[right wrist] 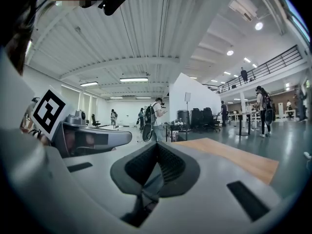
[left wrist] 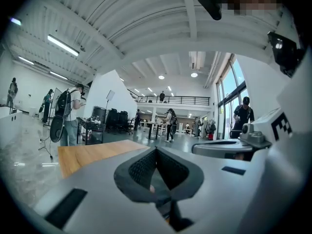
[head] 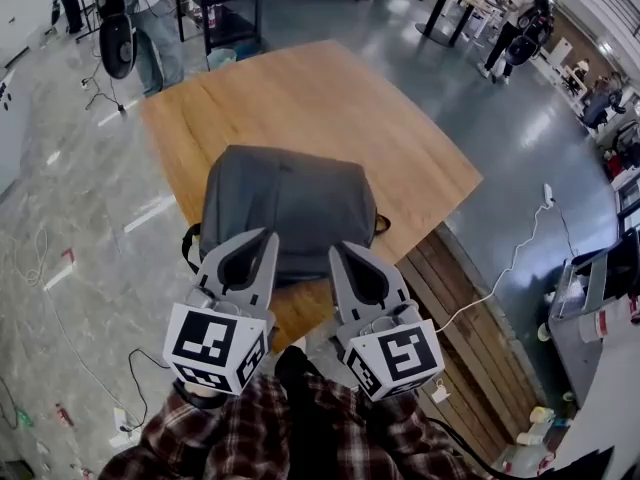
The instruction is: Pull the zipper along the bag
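Observation:
A grey backpack (head: 285, 203) lies flat on the wooden table (head: 300, 93), close to its near edge. Its zipper is too small to make out. My left gripper (head: 268, 236) hovers over the bag's near left part, jaws pressed together on nothing. My right gripper (head: 337, 248) hangs beside it over the near right part, also shut and empty. In the left gripper view the left gripper (left wrist: 156, 150) points level across the room, and the bag is hidden beneath it. In the right gripper view the right gripper (right wrist: 157, 145) points the same way, with only the table top (right wrist: 234, 155) showing past it.
A black strap (head: 189, 243) hangs off the table's left edge. A white cable (head: 510, 263) crosses the floor at the right, over wooden planks (head: 470, 318). A person with a backpack (head: 150, 18) stands beyond the far left corner. Desks and people fill the background.

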